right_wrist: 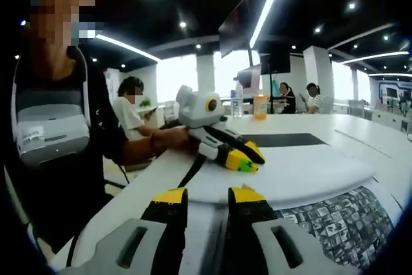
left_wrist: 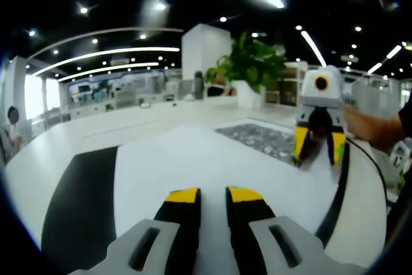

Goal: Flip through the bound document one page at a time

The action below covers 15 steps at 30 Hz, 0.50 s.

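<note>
The white table (left_wrist: 58, 152) is curving away under strips of ceiling light, smooth and glossy, with a black mat (left_wrist: 80, 204) lying flat along one side of it. On top, the bound document (left_wrist: 193, 159) is lying open — a broad white page spreading out directly ahead of the left gripper (left_wrist: 213, 195), just beyond its yellow tips, and a page printed with a dense grey mosaic of small pictures (left_wrist: 261, 138) sitting further off, near the right gripper (left_wrist: 318, 141).

In the left gripper view, the left gripper's black jaws are sitting close together with only a narrow gap between them, gripping nothing. The right gripper is pointing downward over the far edge of the white page, beside the patterned one; its jaws look slightly parted, though whether they are touching paper I cannot tell.

In the right gripper view, the right gripper's (right_wrist: 208, 196) own jaws are showing a small gap, empty, hovering above the page edge, with the mosaic page (right_wrist: 341, 220) to the right. The left gripper (right_wrist: 248, 157) is resting low over the white page (right_wrist: 302, 175), held by a person's hand (right_wrist: 172, 138).

A leafy potted plant (left_wrist: 252, 69) is standing beyond the table.
</note>
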Tool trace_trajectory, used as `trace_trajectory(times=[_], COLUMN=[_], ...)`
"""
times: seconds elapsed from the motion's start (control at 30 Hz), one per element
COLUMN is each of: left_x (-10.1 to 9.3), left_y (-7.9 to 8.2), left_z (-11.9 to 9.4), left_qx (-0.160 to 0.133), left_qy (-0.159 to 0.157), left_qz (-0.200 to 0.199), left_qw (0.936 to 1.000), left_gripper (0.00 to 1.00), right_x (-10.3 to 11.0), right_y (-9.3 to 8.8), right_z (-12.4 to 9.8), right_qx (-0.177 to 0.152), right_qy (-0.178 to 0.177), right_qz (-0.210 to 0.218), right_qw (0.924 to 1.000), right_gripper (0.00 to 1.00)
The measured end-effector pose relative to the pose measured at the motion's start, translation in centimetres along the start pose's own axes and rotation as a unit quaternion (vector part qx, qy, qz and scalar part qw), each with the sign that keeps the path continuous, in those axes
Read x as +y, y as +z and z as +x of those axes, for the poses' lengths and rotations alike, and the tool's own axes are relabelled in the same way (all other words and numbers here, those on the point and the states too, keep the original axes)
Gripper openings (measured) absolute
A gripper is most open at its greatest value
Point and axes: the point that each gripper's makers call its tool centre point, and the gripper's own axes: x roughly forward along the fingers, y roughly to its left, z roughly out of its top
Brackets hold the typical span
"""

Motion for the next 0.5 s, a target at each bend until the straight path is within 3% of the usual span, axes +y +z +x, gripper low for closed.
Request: trace_trajectory(times=[0.5], left_x=[-0.2], left_y=[0.0], left_z=[-0.1], left_qx=[0.0], left_qy=[-0.001], left_qz=[-0.001], left_qw=[1.0], left_gripper=[0.17], right_x=[-1.4], right_y=[0.2], right_z=[-2.7], right_qx=[-0.025], right_qy=[-0.045], right_qz=[0.017], right_qw=[0.9985], right_gripper=[0.39])
